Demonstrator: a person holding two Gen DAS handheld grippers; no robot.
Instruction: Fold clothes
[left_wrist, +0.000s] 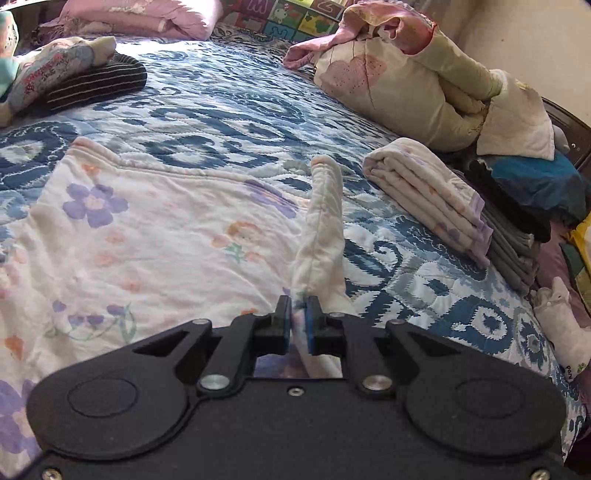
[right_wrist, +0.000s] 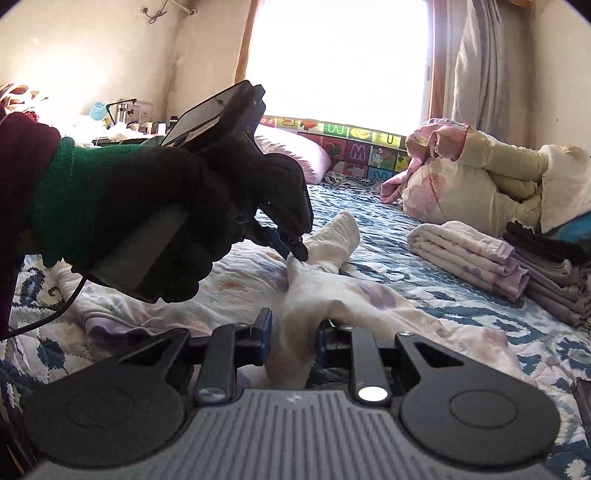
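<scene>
Blue patterned bedspread, frame centre. Floral garment lies spread on it: light, limp, quilted. Left gripper pinches its raised edge; right gripper clamps a bunched fold. Grip seams.

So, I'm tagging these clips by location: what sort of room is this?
Most likely a home bedroom. The clothes lie on a bed with a blue-and-white quilted bedspread, a pink pillow sits at its far end below a bright window, and a folded floral garment rests on the bed.
</scene>
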